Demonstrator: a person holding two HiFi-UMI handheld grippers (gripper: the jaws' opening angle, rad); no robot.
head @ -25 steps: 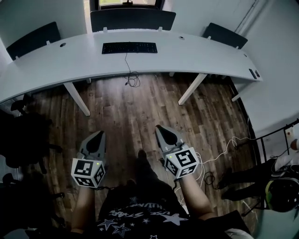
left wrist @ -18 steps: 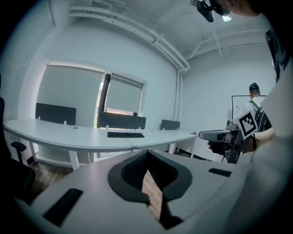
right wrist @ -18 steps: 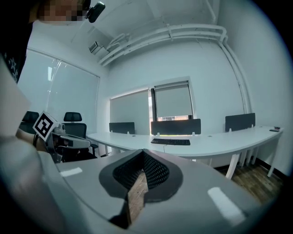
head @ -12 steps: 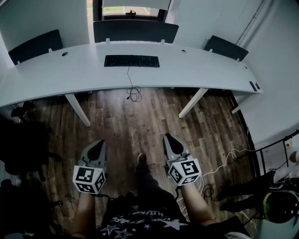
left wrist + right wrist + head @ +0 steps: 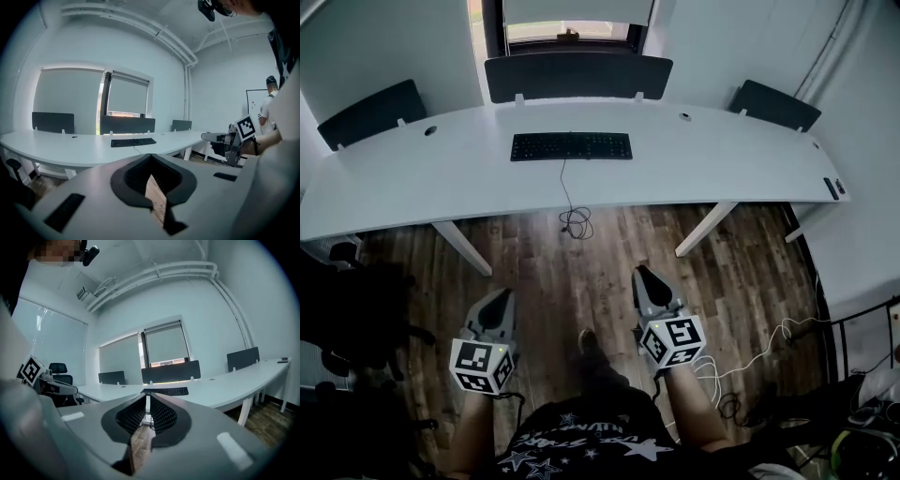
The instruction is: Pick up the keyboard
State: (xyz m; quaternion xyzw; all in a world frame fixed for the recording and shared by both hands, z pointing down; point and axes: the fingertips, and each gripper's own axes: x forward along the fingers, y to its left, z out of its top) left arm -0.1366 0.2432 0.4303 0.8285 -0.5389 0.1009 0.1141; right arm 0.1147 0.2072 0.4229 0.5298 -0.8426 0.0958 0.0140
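Observation:
A black keyboard lies flat on the long white desk, near its far edge, with a thin cable hanging over the front. It also shows small in the left gripper view, keyboard, and the right gripper view, keyboard. My left gripper and right gripper are held low above the wooden floor, well short of the desk. Both are shut with nothing between their jaws. The right gripper also appears at the side in the left gripper view.
Dark partition panels stand behind the desk under a window. White desk legs slant down to the wood floor. A black office chair is at the left. White cables trail on the floor at the right.
Both grippers and the person have moved forward toward the desk; the desk and keyboard now sit lower and larger in the head view. Both grippers stayed shut.

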